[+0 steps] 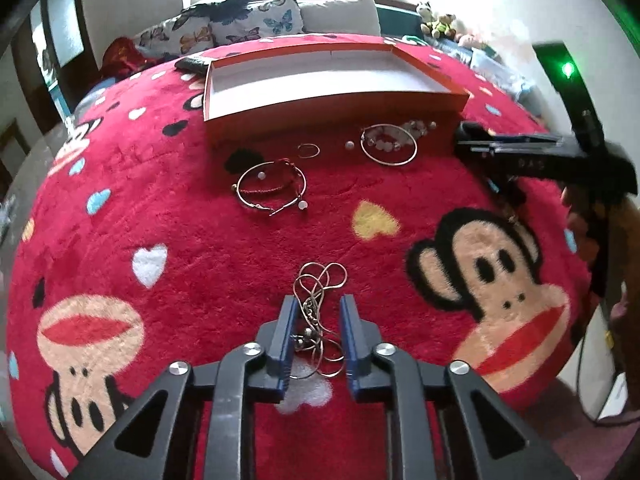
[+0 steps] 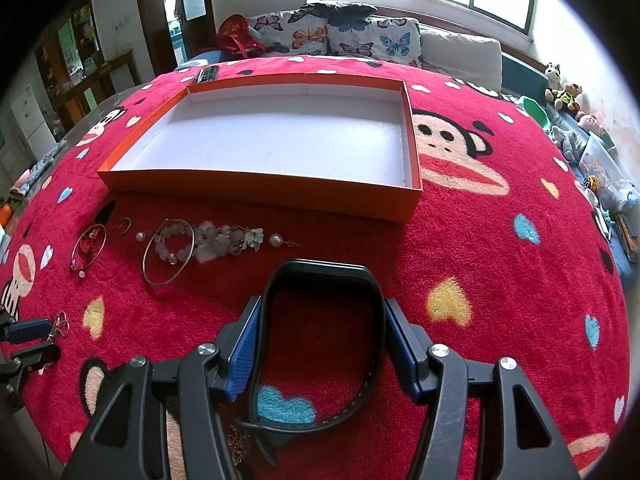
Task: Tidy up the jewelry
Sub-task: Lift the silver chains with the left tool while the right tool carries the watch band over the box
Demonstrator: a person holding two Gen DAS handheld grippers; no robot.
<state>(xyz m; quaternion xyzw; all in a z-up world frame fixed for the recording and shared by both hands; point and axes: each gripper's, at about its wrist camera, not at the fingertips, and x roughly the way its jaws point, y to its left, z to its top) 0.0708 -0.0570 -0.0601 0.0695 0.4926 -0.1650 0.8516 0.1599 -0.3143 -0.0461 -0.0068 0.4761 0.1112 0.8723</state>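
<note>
The box (image 2: 280, 140) stood empty and all jewelry lay on the blanket (image 1: 200, 280), so sorting had barely begun: left gripper (image 1: 318, 312) unclenched around the chain (image 1: 320, 284), right gripper (image 2: 320, 320) grasping a watch (image 2: 320, 276).

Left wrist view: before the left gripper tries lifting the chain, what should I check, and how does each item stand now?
1. Tangled chain between left gripper fingers: ok.
2. Pads pressing the chain: not ok, gaps on both sides.
3. Chain clear of the hoop bracelets: ok.
4. Right gripper clamped on black band: ok.
5. Orange box open, with room inside: ok.
</note>
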